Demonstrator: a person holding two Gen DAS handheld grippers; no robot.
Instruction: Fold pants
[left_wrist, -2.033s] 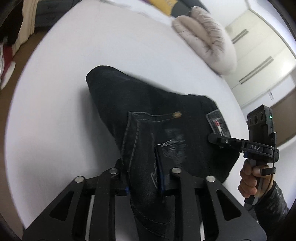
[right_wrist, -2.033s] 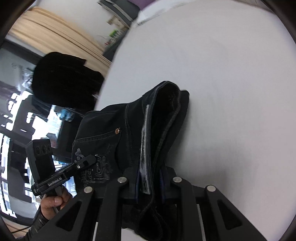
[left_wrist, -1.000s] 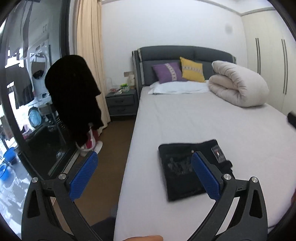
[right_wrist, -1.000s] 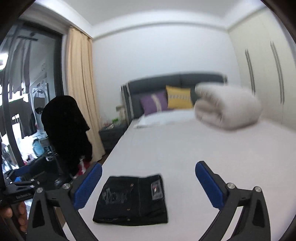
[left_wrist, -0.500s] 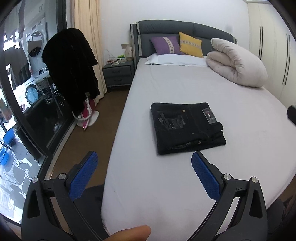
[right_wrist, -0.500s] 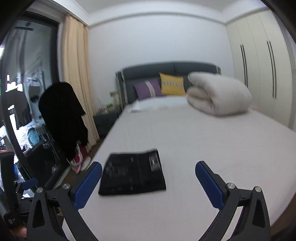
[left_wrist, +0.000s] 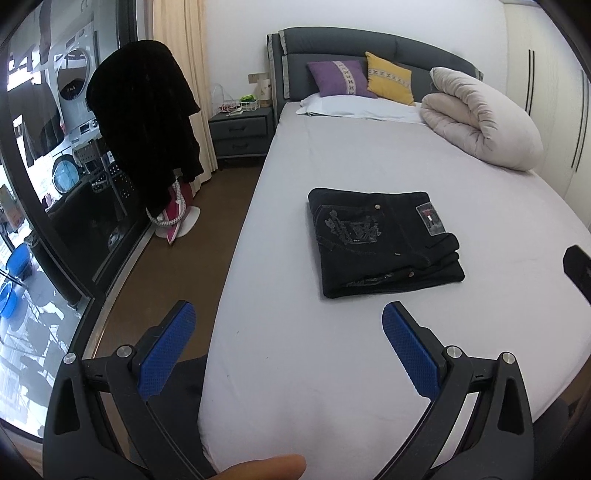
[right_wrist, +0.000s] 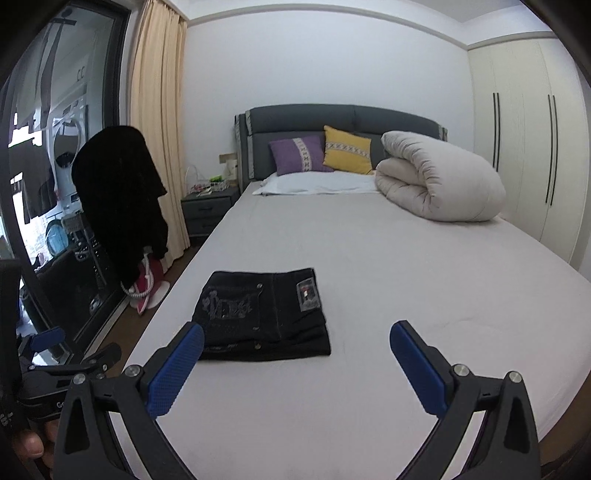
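The black pants (left_wrist: 382, 242) lie folded into a flat rectangle on the white bed (left_wrist: 332, 369), near its left edge; the right wrist view shows the same pants (right_wrist: 264, 315). My left gripper (left_wrist: 286, 332) is open with nothing between its blue pads, held back from the pants near the bed's foot. My right gripper (right_wrist: 295, 350) is open too, empty, hovering short of the pants. The left gripper's body (right_wrist: 55, 369) shows at the lower left of the right wrist view.
A rolled beige duvet (left_wrist: 480, 118) lies at the bed's far right, by purple and yellow cushions (left_wrist: 360, 81) and a white pillow. A black garment (left_wrist: 144, 118) hangs left of the bed over brown floor. A grey nightstand (left_wrist: 240, 134) stands by the headboard. Wardrobe doors (right_wrist: 524, 155) line the right wall.
Both grippers let go of the pants, opened and pulled back toward the bed's foot. The pants now lie folded on the bed. In the last half second the views only shifted slightly.
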